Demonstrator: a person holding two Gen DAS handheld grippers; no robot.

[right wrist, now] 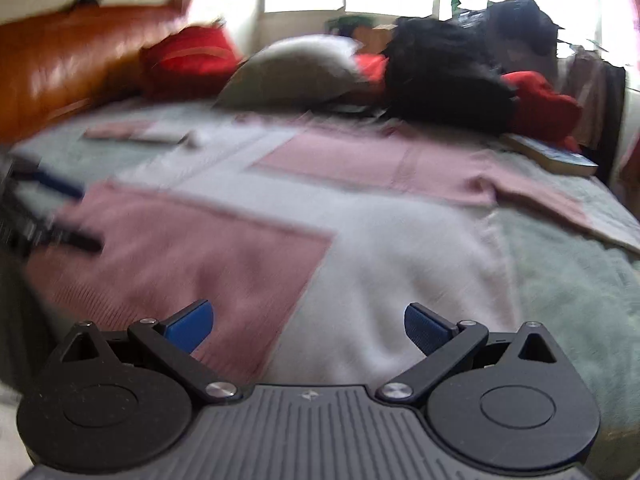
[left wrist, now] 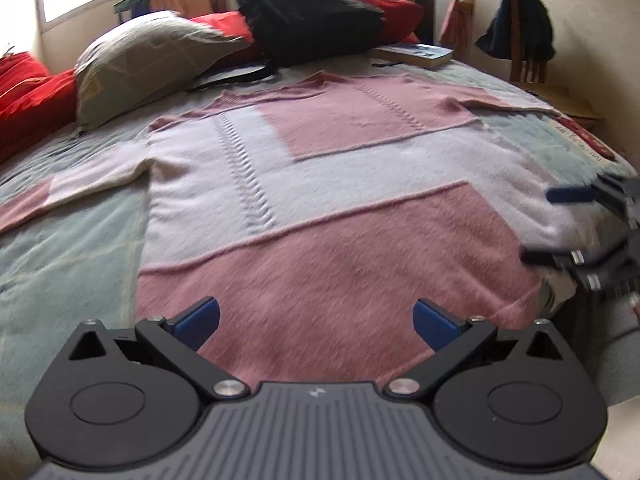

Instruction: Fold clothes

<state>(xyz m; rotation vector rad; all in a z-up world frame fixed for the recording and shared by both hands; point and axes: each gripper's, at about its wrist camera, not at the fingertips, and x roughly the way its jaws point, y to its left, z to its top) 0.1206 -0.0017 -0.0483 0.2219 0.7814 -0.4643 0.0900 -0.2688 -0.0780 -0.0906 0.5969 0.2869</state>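
The pink-and-white knitted sweater (left wrist: 320, 184) looks fuzzy and matt, with a ribbed cable line. It lies on a soft pale-green cloth bedspread (left wrist: 72, 240). The black matt plastic left tongs (left wrist: 316, 320) carry blue textured pads (left wrist: 434, 322) and shiny metal pivots.

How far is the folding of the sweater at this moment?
Done: the sweater lies flat on the bed, sleeves spread out. In hand: nothing yet; the left gripper and the right gripper are both open near the hem, holding no cloth. Left: every fold, since none is visible.
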